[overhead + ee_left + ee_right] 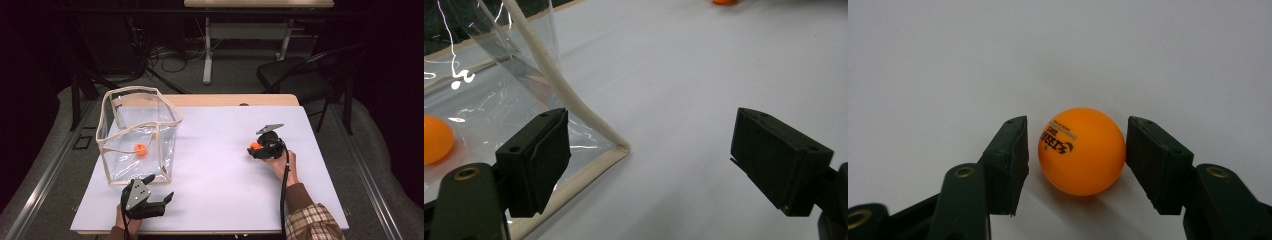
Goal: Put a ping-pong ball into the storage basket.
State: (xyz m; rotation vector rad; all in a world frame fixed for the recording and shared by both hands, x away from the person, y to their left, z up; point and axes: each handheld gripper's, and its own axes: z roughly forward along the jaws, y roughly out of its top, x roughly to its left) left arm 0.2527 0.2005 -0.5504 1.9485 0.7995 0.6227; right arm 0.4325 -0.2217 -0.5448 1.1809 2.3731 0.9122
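An orange ball (pixel 1081 151) is sitting on the white desk (pixel 220 165) toward its right edge, between the jaws of the right tongs (pixel 1077 160). Those jaws are standing part-open on either side of it, each with a thin gap or barely at the ball's flank, so the ball is resting on the desk and is not yet being gripped, as far as the right gripper view is showing. Printed lettering is facing the camera.

Toward the left edge a clear bag (pixel 137 132) with cream piping is standing open-topped, and a second orange ball (pixel 141 149) is lying inside it on the bottom. The left tongs (pixel 160 189) are hovering near the desk's near-left corner, just beside the bag's near corner, jaws spread wide and holding nothing; one pad is sitting close against the piping.

Judging from this, the work is looking about half done: one ball is already bagged, the other is being framed for a pinch. What is left is closing on it, carrying it across and dropping it in.
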